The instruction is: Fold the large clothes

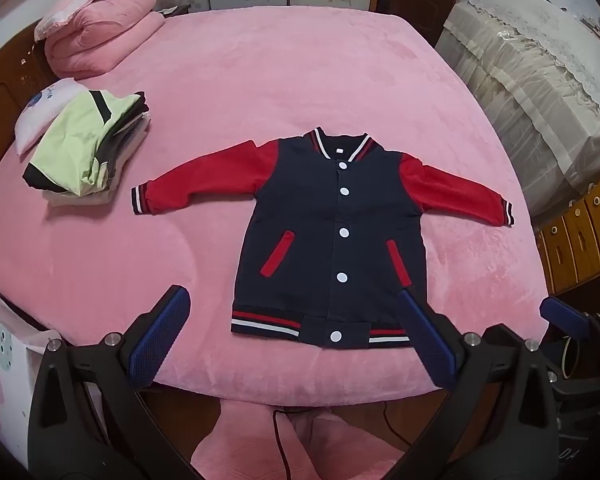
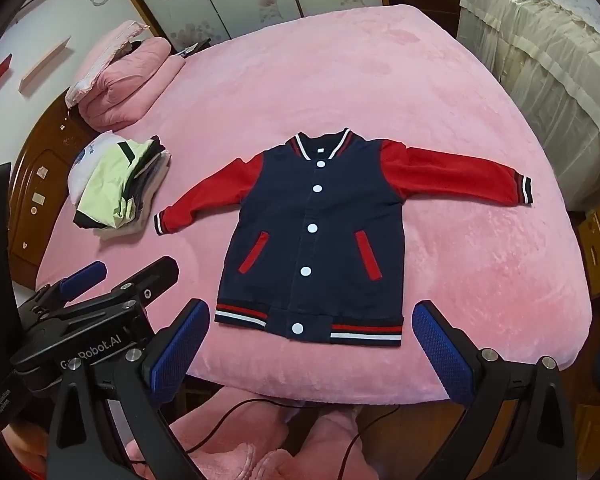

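We see a wide bed (image 1: 260, 80) covered in a fuzzy pink blanket, filling most of both wrist views. Everything below is placed relative to the jacket at its middle.

The jacket (image 1: 332, 232) lies flat and face up near the bed's front edge, unfolded. Its body is navy, snapped shut with a row of white buttons, and its red sleeves are spread out to either side. Striped ribbing runs along the collar, cuffs and hem, and two slanted red pocket trims sit on the front.

Far behind the jacket and to its left, at the head of the bed, a folded pink quilt (image 1: 100, 36) rests with a pillow on top. Nearer, just beyond the jacket's left cuff, stands a stack of folded clothes (image 1: 88, 148) with a pale green piece uppermost; it is close to the cuff but apart from it.

In front of the jacket's hem we hold two tongs above the bed's front edge. The left tongs (image 1: 296, 332) stand wide apart with nothing between their blue pads; in the left wrist view one pad overlaps the hem's right corner. The right tongs (image 2: 312, 340) are likewise spread wide and empty, framing the hem.

A dark cable (image 2: 220, 416) trails below the bed's edge.
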